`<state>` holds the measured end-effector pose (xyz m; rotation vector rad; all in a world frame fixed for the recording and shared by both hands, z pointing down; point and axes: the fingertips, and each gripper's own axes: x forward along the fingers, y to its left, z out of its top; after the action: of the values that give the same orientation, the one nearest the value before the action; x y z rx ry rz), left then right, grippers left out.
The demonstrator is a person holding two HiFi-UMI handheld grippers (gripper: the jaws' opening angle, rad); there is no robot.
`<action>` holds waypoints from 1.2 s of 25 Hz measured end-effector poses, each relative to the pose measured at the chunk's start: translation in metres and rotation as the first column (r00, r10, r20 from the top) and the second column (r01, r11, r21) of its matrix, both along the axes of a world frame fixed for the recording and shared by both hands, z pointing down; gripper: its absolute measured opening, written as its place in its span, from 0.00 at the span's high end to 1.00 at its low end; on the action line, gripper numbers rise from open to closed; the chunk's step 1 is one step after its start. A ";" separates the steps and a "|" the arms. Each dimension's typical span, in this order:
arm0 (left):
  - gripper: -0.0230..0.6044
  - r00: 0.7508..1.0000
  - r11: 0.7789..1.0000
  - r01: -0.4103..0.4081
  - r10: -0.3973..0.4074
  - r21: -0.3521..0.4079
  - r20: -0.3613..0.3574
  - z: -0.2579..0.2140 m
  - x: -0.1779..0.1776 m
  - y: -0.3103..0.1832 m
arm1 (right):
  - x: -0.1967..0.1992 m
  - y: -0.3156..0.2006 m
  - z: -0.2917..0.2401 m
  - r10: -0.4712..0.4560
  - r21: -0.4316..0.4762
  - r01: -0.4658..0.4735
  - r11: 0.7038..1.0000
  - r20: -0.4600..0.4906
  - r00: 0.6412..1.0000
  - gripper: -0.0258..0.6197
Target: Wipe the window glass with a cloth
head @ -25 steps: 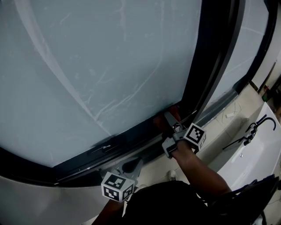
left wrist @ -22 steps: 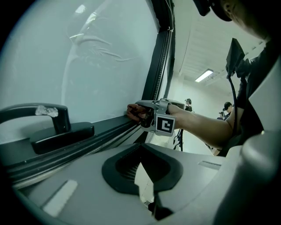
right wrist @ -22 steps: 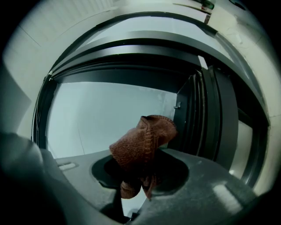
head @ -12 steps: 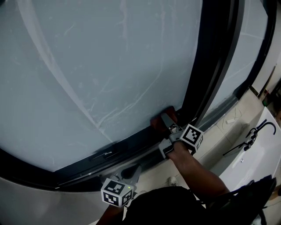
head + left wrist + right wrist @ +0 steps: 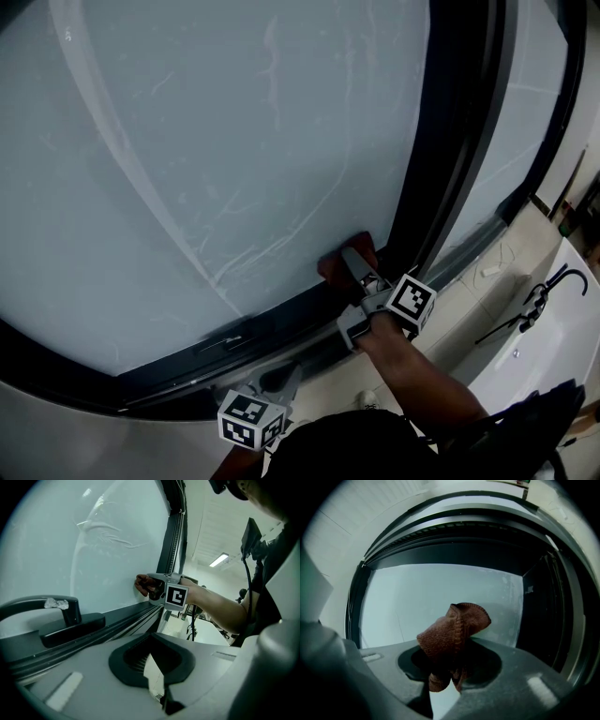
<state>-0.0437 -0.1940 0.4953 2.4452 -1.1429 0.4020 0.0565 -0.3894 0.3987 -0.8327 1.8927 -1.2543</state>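
The window glass fills most of the head view, streaked with thin marks. My right gripper is shut on a brown cloth and presses it against the pane's lower right corner, beside the dark upright frame. In the right gripper view the cloth bunches out of the shut jaws in front of the glass. My left gripper hangs low under the bottom frame, shut on nothing. The left gripper view shows the cloth on the glass, held by the right gripper.
A dark window handle sits on the bottom frame close to the left gripper. A pale sill runs to the right. Beyond it lies a white surface with a black hooked object. The person's forearm reaches in from below.
The right gripper has slid the cloth slightly left along the bottom edge of the glass. The left gripper has barely moved.
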 end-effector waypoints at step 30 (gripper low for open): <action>0.94 1.000 1.000 -0.001 0.001 0.007 0.004 -0.001 0.002 0.005 | -0.011 0.013 -0.152 -0.021 0.294 -0.009 0.956 0.097 0.995 0.79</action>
<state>-0.0417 -0.1895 0.4943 2.4520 -1.1473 0.4046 0.0454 -0.3763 0.2465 -0.5963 1.9402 -0.9657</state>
